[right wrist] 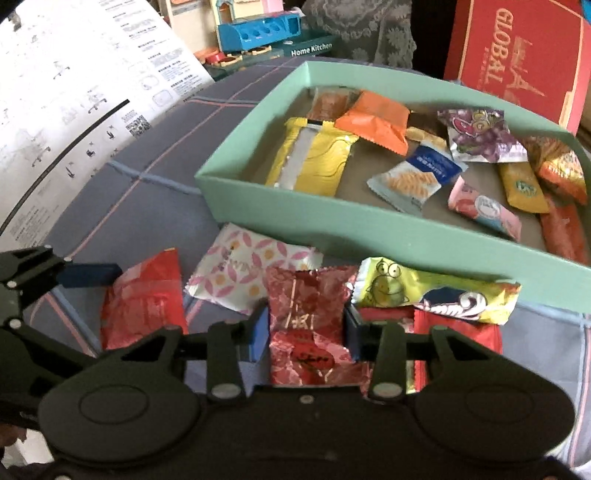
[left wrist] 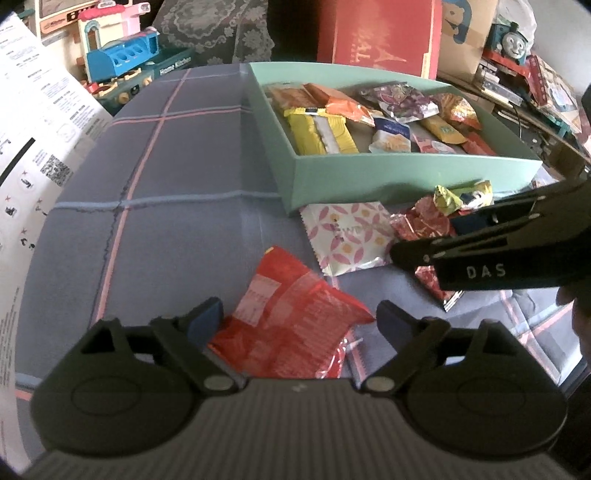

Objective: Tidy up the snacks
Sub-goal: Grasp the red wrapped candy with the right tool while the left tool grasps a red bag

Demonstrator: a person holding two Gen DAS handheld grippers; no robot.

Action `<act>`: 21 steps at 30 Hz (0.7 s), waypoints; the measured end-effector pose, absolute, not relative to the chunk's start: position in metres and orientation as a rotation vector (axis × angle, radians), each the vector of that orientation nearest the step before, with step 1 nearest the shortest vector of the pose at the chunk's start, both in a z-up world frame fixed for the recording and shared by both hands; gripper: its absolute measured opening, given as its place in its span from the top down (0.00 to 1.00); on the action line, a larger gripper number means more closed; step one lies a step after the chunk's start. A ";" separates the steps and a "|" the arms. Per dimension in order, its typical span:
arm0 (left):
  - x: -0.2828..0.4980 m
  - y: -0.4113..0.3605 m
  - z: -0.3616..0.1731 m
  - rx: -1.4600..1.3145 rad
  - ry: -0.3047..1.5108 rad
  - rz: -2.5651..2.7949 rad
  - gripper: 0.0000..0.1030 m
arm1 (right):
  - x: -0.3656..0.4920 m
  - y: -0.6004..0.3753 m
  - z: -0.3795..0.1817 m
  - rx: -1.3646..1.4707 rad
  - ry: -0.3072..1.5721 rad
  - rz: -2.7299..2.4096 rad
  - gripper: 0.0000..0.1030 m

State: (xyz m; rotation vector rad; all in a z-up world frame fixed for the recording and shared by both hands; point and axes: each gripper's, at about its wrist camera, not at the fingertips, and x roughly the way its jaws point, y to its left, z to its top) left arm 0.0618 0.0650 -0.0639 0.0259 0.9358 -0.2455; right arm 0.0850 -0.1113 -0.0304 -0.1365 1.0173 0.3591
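Observation:
A mint-green box (left wrist: 406,173) (right wrist: 369,236) holds several snack packets. In front of it on the cloth lie loose packets: a pink-patterned white one (left wrist: 347,236) (right wrist: 243,273), a yellow-green frog one (right wrist: 424,288) (left wrist: 461,195), and a plain red one (left wrist: 291,325) (right wrist: 144,302). My left gripper (left wrist: 299,317) is open, its fingers either side of the plain red packet. My right gripper (right wrist: 306,325) is shut on a shiny red foil packet (right wrist: 306,321), low over the cloth; it shows in the left wrist view (left wrist: 424,254).
The packets lie on a grey-blue cloth with pink lines (left wrist: 166,184). A large white printed sheet (left wrist: 33,147) stands at the left. Toy sets (left wrist: 122,59) and a red carton (left wrist: 380,33) stand behind the box. Clutter fills the far right (left wrist: 524,74).

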 end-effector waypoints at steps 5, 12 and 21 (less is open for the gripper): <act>0.057 0.059 -0.061 0.066 0.914 -0.234 0.34 | 0.083 -0.129 -0.026 -0.040 1.030 0.339 0.64; 0.057 0.069 -0.052 -0.013 0.934 -0.202 0.50 | 0.079 -0.163 -0.016 0.129 1.032 0.328 0.64; 0.049 0.065 -0.024 -0.060 0.903 -0.210 0.51 | 0.072 -0.198 -0.003 0.285 0.984 0.340 0.64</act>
